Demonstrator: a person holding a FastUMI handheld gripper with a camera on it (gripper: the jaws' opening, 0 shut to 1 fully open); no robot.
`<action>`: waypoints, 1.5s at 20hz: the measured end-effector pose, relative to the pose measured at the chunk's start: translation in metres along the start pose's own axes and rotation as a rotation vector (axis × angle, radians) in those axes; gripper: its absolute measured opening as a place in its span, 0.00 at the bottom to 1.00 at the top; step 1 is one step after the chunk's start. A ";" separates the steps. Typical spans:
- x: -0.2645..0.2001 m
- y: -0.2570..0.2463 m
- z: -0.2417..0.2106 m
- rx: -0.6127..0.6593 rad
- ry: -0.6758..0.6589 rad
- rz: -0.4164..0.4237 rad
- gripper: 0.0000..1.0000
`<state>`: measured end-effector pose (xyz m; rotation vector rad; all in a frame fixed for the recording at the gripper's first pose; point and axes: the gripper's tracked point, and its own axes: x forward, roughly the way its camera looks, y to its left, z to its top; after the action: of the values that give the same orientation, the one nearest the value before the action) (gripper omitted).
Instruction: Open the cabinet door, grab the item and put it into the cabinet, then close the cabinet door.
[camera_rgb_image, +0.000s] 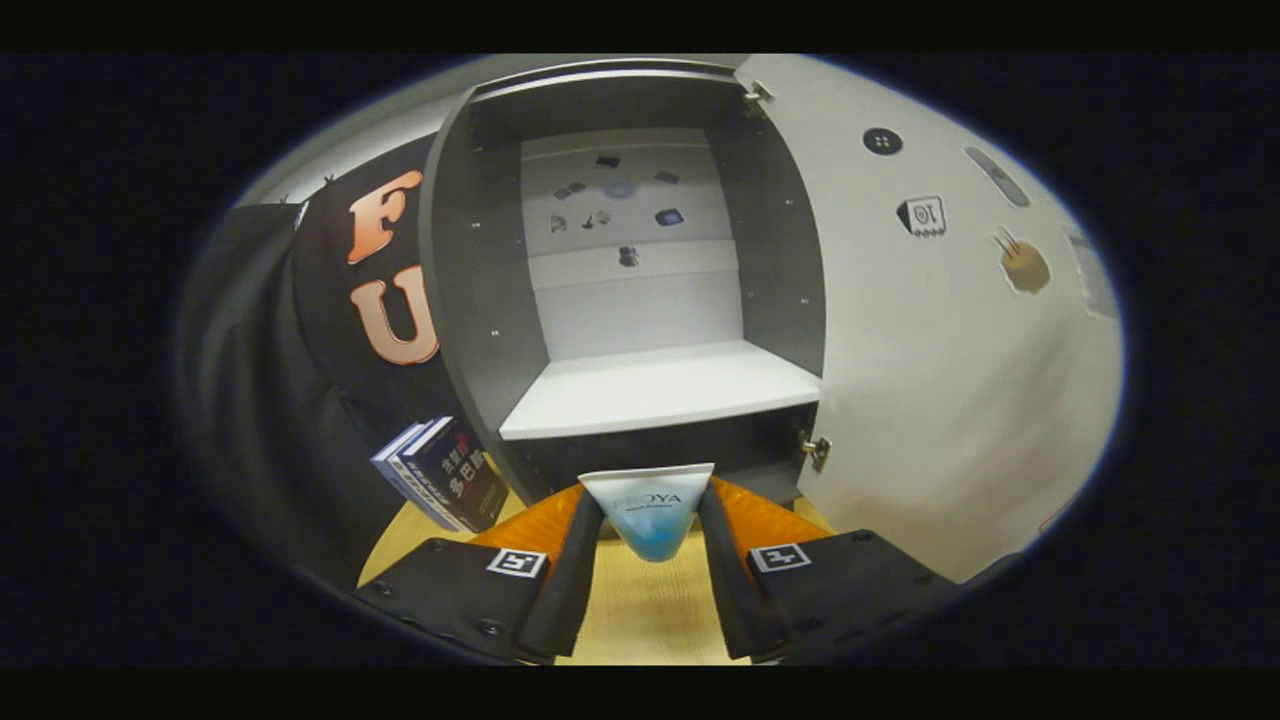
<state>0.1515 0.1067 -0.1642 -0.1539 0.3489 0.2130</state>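
Observation:
My gripper is shut on a white-and-blue tube, whose flat crimped end points ahead and sits between both fingers. Just beyond the fingers stands the cabinet, its interior dark-walled with a white shelf and a pale back panel. The cabinet door is swung wide open to the right of the opening, hinged at the cabinet's right wall, with several stickers on its inner face. The tube hangs in front of the cabinet's lower front edge, below shelf level.
A couple of books lean against the cabinet's left side on the wooden tabletop. Black booth cloth hangs to the left of the cabinet. Small stickers dot the cabinet's back panel.

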 end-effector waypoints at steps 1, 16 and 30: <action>0.003 0.001 0.016 -0.011 -0.015 -0.001 0.60; 0.146 0.005 0.106 -0.057 0.085 -0.024 0.60; 0.176 0.006 0.107 -0.054 0.095 -0.027 0.94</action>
<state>0.3458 0.1644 -0.1274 -0.2223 0.4359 0.1890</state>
